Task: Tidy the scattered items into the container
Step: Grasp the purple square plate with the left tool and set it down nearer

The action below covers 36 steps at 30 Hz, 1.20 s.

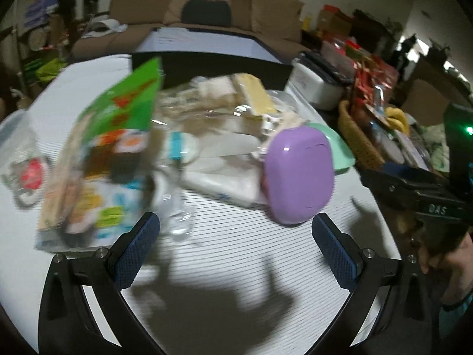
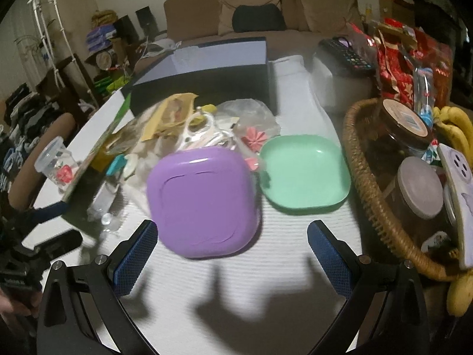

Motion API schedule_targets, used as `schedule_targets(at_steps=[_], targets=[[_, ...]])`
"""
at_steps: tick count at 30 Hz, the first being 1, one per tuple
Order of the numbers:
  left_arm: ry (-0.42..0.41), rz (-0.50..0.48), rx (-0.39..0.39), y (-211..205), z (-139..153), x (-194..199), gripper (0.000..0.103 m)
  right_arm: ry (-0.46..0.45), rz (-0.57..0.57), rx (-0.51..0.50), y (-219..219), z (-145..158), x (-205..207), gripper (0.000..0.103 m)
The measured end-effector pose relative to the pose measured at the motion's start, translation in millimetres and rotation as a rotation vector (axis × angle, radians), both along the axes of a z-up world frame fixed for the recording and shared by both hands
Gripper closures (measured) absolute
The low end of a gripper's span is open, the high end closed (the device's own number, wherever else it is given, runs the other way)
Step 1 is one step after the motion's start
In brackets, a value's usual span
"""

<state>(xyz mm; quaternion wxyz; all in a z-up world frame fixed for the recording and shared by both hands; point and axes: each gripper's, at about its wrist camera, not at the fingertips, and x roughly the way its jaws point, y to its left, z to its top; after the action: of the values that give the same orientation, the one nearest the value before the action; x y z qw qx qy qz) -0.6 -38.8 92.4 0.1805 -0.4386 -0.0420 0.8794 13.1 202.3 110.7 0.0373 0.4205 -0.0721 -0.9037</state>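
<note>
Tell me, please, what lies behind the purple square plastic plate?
Behind the tilted purple square plastic plate show white scissors and clear plastic bags; whatever props it is covered.

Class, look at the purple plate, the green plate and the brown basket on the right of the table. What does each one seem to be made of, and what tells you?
Purple plate: probably plastic, smooth and slightly glossy, with a bright highlight near its rim.
Green plate: likely the same moulded plastic, with an even colour and a soft sheen.
Basket: woven wicker or rattan by the look, with coiled brown strands along its rim and a matt finish.
</note>
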Motion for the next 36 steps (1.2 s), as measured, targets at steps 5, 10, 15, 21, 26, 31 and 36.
schedule_targets(at_steps=[5, 10, 15, 21, 26, 31, 36], targets=[[-0.02, -0.071, 0.026, 24.7, -14.5, -15.9, 0.0, -0.011, 0.009, -0.114, 21.3, -15.1, -15.1, 0.0], [-0.059, -0.088, 0.08, 37.6, -29.9, -38.2, 0.0, -0.026, 0.051, -0.162, 23.1, -29.8, -30.1, 0.0], [-0.113, -0.073, 0.143, 41.6, -45.0, -59.6, 0.008, -0.044, 0.055, -0.215, 30.7, -42.5, -46.7, 0.002], [-0.151, -0.104, 0.197, 48.6, -53.2, -68.0, 0.019, -0.071, 0.081, -0.324, 37.3, -52.6, -57.1, 0.026], [-0.154, -0.131, 0.215, 49.1, -47.1, -63.8, 0.037, -0.066, 0.125, -0.345, 31.0, -48.5, -51.4, 0.045], [-0.153, -0.135, 0.28, 33.3, -33.0, -54.4, 0.037, -0.092, 0.153, -0.378, 23.2, -48.8, -39.9, 0.045], [-0.135, -0.202, 0.334, 16.7, -4.5, -27.5, 0.037, -0.126, 0.211, -0.439, 8.7, -51.0, -23.8, 0.043]])
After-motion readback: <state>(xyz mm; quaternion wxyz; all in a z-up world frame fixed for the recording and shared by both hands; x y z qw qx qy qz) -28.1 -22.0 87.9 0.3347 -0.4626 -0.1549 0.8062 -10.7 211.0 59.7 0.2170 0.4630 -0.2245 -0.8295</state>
